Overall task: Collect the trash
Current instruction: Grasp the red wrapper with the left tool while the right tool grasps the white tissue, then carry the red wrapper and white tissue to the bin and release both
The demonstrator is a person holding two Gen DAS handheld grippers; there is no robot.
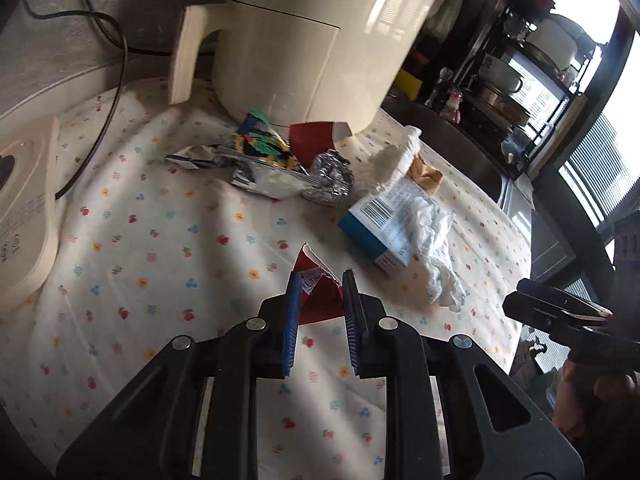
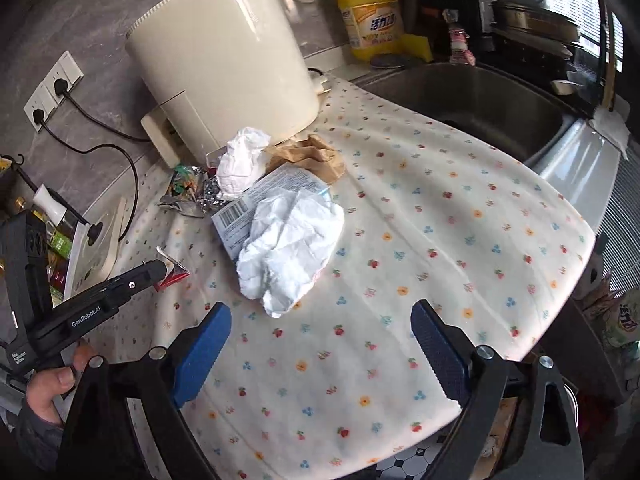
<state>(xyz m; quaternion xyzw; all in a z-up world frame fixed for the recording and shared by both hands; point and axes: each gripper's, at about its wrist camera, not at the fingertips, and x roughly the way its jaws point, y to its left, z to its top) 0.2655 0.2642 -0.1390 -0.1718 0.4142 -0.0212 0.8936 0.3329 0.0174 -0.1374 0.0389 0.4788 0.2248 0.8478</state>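
Note:
My left gripper (image 1: 320,280) is shut on a red wrapper (image 1: 316,296) just above the flowered cloth (image 1: 160,240); it also shows in the right wrist view (image 2: 160,270) with the red wrapper (image 2: 174,276). My right gripper (image 2: 320,320) is open and empty, just short of a crumpled white tissue (image 2: 290,244) lying on a blue-and-white box (image 2: 236,216). More trash lies by the cream appliance (image 2: 224,56): a second tissue (image 2: 242,160), brown paper (image 2: 312,156), a foil ball (image 1: 332,176), a silver snack bag (image 1: 256,164) and a red paper cup (image 1: 316,136).
A steel sink (image 2: 472,108) lies beyond the cloth at the right, with a yellow detergent bottle (image 2: 372,16) behind it. A power strip (image 1: 24,208) and black cables (image 1: 108,80) sit at the left. A dish rack (image 1: 532,80) stands at the far right.

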